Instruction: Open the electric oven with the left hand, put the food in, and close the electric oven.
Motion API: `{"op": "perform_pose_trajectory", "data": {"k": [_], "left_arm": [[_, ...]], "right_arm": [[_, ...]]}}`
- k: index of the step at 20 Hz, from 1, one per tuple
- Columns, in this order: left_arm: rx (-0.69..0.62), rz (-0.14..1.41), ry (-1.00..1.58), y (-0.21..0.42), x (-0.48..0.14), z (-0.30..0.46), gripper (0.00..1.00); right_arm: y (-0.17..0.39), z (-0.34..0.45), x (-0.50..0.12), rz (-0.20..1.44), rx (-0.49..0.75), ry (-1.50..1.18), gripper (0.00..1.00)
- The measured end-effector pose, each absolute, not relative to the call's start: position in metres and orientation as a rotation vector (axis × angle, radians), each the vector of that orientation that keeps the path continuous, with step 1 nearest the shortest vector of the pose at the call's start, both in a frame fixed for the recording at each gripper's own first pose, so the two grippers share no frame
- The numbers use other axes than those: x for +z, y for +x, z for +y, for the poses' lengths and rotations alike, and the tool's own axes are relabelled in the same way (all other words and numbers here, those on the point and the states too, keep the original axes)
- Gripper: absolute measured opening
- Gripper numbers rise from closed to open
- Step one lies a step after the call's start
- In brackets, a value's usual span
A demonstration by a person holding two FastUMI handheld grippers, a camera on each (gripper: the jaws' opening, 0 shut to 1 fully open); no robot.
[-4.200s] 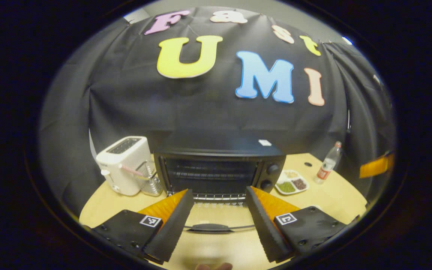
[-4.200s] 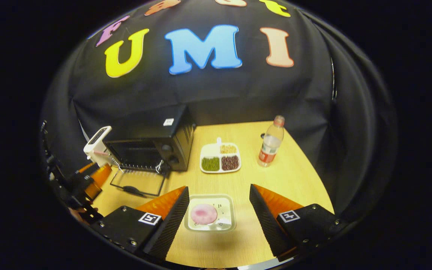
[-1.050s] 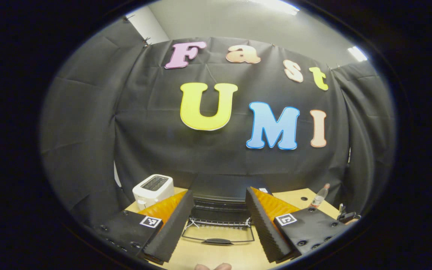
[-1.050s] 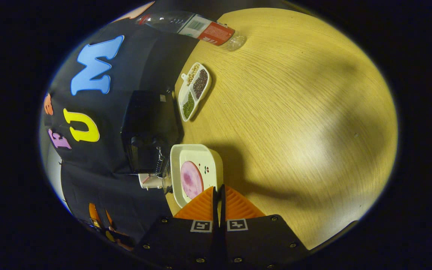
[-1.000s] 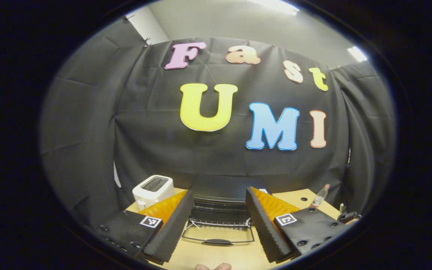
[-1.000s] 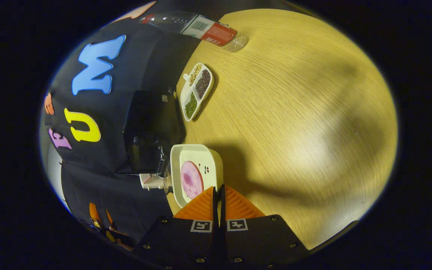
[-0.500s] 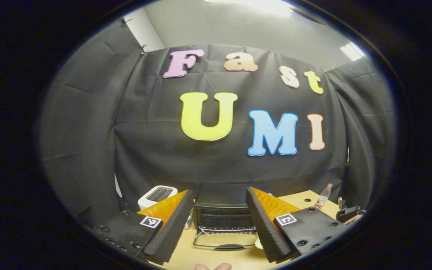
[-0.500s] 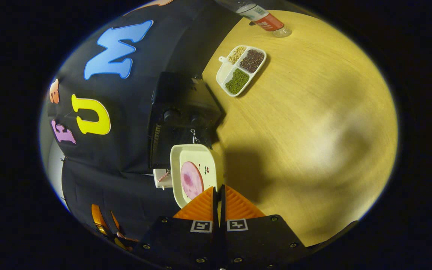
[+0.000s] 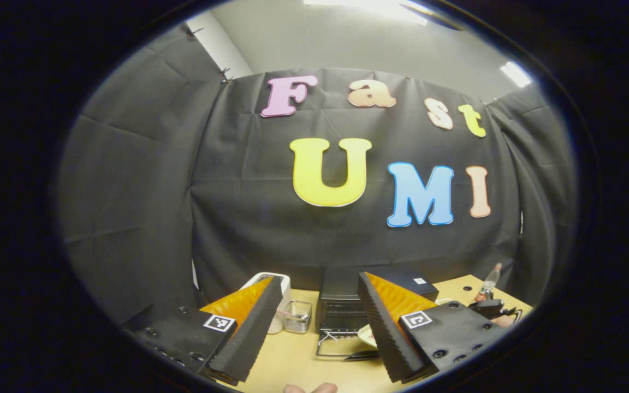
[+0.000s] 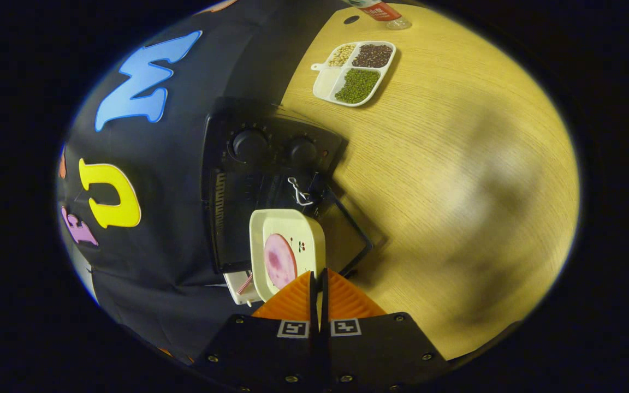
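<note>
In the right gripper view my right gripper is shut on the rim of a white dish carrying a round pink piece of food. The dish hangs in front of the black electric oven, over its lowered glass door. In the left gripper view my left gripper stands open with nothing between its fingers, held well back from the oven. The open door lies flat on the table. The dish's edge shows by the right finger.
A white toaster and a small clear holder stand left of the oven. A divided tray of beans and a bottle sit on the wooden table beyond the oven. The other hand's gripper shows at the right.
My right gripper has carried the dish from the oven's side to its open front. My left gripper has stayed open and drawn back, so the oven looks smaller.
</note>
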State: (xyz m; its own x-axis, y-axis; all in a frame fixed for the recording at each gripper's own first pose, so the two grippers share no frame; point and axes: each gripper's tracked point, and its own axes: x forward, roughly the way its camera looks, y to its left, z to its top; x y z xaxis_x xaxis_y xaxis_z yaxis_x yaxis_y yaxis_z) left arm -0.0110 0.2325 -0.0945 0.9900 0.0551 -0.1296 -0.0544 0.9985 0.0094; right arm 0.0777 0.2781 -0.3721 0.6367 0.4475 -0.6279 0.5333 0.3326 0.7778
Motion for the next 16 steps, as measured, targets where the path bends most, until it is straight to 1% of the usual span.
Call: {"op": "perform_pose_trajectory", "data": {"k": [1,4,9,10,16], "left_arm": [[0.062,0.13,0.006,-0.012,-0.096,0.239,0.94],[0.086,0.132,-0.001,-0.02,-0.096,0.259,0.93],[0.116,0.119,0.011,-0.02,-0.088,0.283,0.9],[0.122,0.117,0.016,-0.018,-0.086,0.289,0.99],[0.162,0.122,0.031,-0.022,-0.084,0.314,0.99]], "right_arm": [[0.085,0.282,-0.374,0.934,-0.102,1.297,0.01],[0.104,0.296,-0.373,0.878,-0.204,1.342,0.0],[0.148,0.315,-0.367,0.806,-0.313,1.398,0.01],[0.156,0.32,-0.369,0.797,-0.329,1.406,0.01],[0.192,0.339,-0.382,0.724,-0.442,1.491,0.01]]}}
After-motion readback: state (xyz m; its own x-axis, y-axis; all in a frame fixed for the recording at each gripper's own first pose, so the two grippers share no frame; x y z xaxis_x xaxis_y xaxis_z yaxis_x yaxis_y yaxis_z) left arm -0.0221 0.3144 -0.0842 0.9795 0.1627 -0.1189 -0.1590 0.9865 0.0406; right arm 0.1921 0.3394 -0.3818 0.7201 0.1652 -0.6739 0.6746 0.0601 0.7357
